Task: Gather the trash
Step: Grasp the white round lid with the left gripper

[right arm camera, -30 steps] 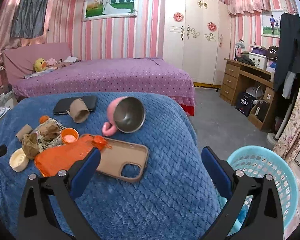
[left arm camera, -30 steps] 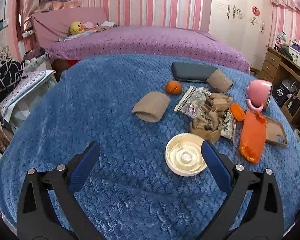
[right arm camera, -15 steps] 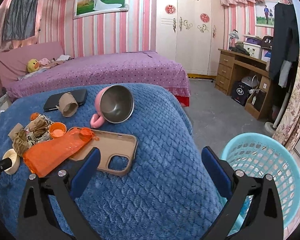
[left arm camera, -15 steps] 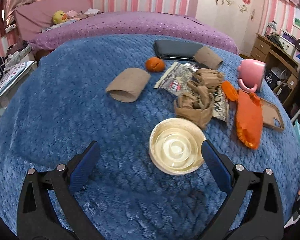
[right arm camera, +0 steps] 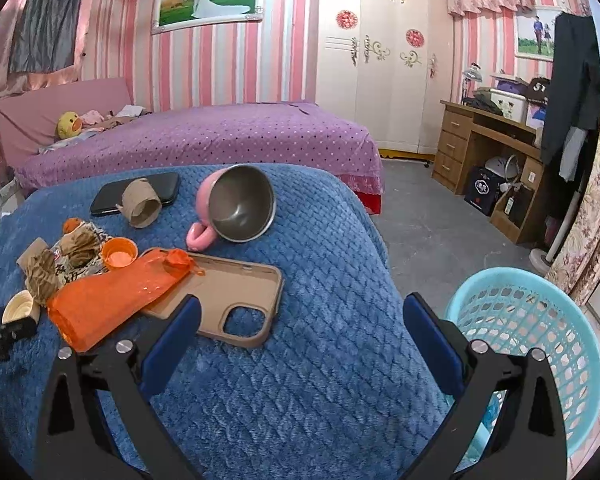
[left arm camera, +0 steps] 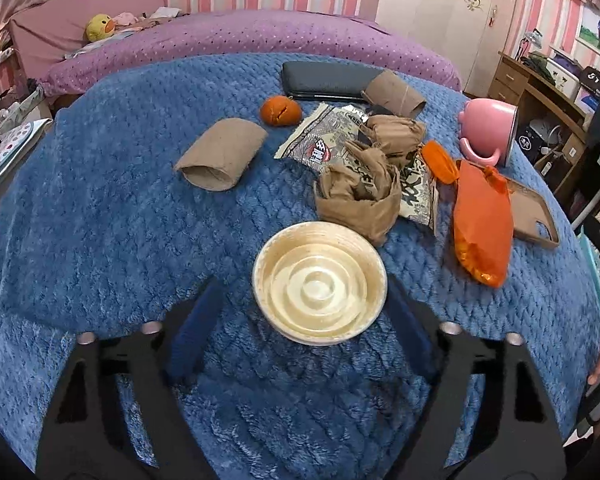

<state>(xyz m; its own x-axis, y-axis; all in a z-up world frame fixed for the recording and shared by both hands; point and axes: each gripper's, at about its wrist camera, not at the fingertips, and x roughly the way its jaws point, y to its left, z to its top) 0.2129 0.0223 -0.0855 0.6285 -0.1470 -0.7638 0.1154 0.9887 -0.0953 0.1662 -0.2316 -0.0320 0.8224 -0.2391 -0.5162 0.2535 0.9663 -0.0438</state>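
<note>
A cream round lid [left arm camera: 319, 282] lies on the blue blanket between the fingers of my open left gripper [left arm camera: 300, 304]. Beyond it lie crumpled brown paper [left arm camera: 360, 200], a snack wrapper [left arm camera: 324, 142], a flattened cardboard tube [left arm camera: 220, 155], a second tube [left arm camera: 394, 93], orange peel [left arm camera: 280, 110], an orange cap [left arm camera: 440, 161] and an orange plastic bag [left arm camera: 480, 224]. My right gripper [right arm camera: 300, 320] is open and empty above the blanket, near the orange bag [right arm camera: 112, 300]. A light blue basket [right arm camera: 528, 344] stands on the floor to its right.
A pink mug [right arm camera: 232, 204] lies on its side beside a tan phone case [right arm camera: 236, 300] and a dark phone [right arm camera: 140, 192]. A purple bed [right arm camera: 204, 140] is behind, and a wooden desk [right arm camera: 496, 148] stands at the right.
My left gripper has moved forward and down, so the cream lid now sits between its fingers. My right gripper has drifted slightly; both stay open.
</note>
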